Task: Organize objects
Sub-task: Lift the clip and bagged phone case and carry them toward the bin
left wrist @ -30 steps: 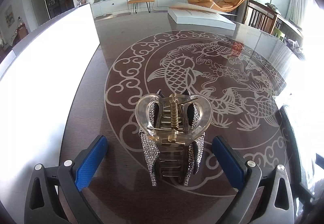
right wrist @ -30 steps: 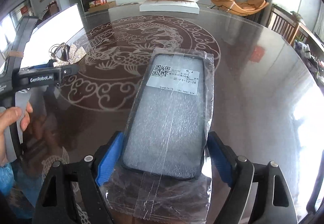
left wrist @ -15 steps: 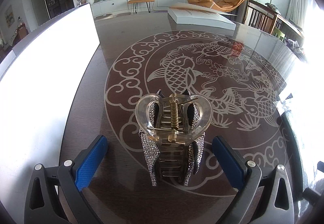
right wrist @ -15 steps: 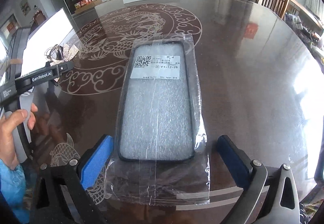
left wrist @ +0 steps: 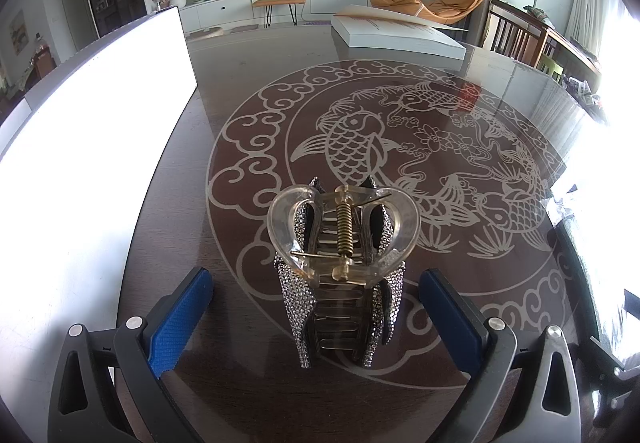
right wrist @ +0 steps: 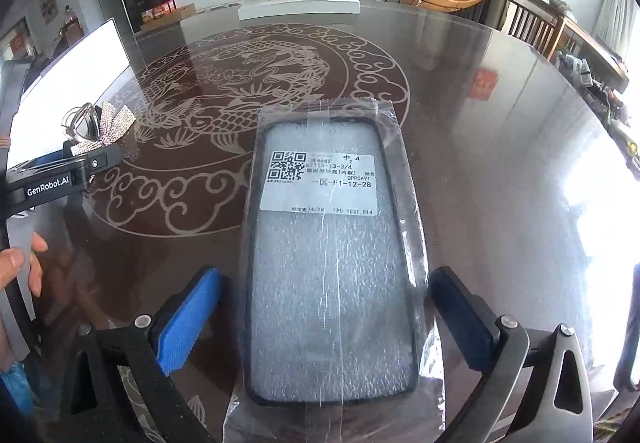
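A rhinestone hair claw clip (left wrist: 342, 267) with a clear handle and a brass spring stands on the dark glass table (left wrist: 256, 75). My left gripper (left wrist: 316, 317) is open, with one blue pad on each side of the clip, not touching it. A black phone case in a clear plastic bag (right wrist: 330, 255), with a white QR label, lies flat on the table. My right gripper (right wrist: 324, 319) is open around its near half, with the pads a little apart from the bag. The clip (right wrist: 100, 125) and the left gripper's body (right wrist: 56, 179) show at the left of the right wrist view.
A bright white panel (left wrist: 80, 147) covers the table's left side. A flat white box (left wrist: 396, 35) lies at the far edge. Wooden chairs (left wrist: 520, 39) stand at the right. The table carries an etched fish design (left wrist: 384, 163). A hand (right wrist: 20, 267) holds the left gripper.
The right gripper opened and let go of the bagged phone case, which now lies flat on the table. The right wrist view shifted. The left gripper and clip have not moved.
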